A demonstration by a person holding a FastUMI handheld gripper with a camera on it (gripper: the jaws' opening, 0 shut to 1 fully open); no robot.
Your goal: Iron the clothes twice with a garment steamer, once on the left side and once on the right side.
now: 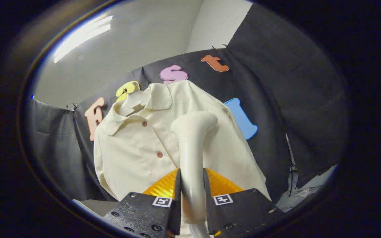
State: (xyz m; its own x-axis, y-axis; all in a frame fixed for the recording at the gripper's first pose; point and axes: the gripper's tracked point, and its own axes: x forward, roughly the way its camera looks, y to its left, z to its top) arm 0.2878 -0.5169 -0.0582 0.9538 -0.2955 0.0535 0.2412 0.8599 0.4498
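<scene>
The gripper [192, 195] was clamped on the garment steamer [192, 155], both fingers pressing against the sides of its smooth handle, so the jaws stood narrow with the handle filling the gap between them. From that grip the cream handle rose straight ahead of the fingers and ended in a broad rounded head that bent over toward the cream shirt [164, 138]. The head lay in front of the shirt's chest, on the side of the button row away from the pink letter-shaped cutout's end of the wall; whether it actually touched the cloth could not be told. The shirt hung on a pale hanger [134, 102] whose neck showed inside the open collar, and the collar's two flaps spread to either side of that neck. Two brown buttons [144, 123] ran down the shirt's front placket, one just below the collar and one further down, both beside the steamer's handle rather than behind it. The shirt's hem reached down behind the fingers. Behind the shirt hung the booth's black cloth wall [276, 109], and above that wall a pale ceiling with a long strip light [83, 34] was in view. A thin dark cable [290, 172] dangled along the wall beyond the shirt's far sleeve.
</scene>
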